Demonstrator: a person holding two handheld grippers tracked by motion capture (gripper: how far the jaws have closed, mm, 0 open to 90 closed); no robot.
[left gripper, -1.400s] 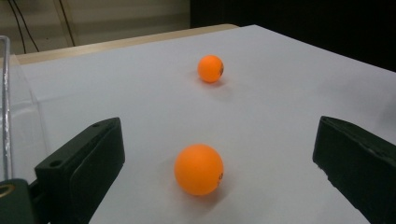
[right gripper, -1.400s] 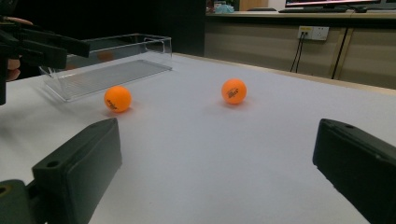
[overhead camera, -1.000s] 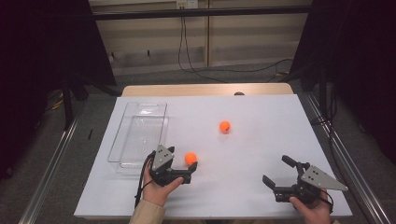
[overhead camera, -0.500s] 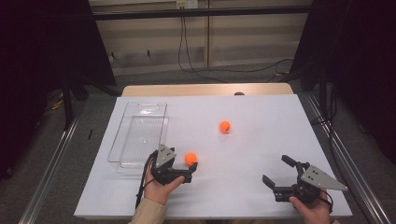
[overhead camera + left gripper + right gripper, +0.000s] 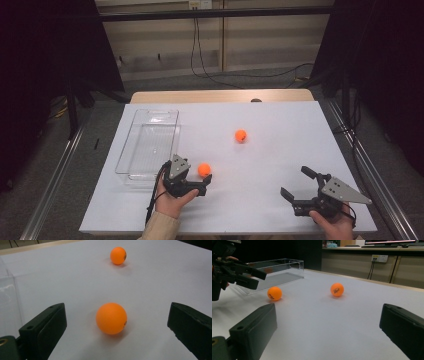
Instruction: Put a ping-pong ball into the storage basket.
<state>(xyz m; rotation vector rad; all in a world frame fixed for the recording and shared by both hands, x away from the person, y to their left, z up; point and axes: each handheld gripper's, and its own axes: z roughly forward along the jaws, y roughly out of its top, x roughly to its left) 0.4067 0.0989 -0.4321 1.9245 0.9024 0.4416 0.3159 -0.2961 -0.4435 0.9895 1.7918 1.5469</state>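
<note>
My left gripper [image 5: 205, 182] has its jaws spread wide around the near orange ball [image 5: 204, 169], which sits on the white table [image 5: 280, 150] untouched, with the clear bin [image 5: 150, 142] at its 10 o'clock. A second orange ball [image 5: 240, 135] lies well apart at 1 o'clock amid open tabletop. My right gripper [image 5: 299, 184] also stands agape near the table's front edge.
</note>
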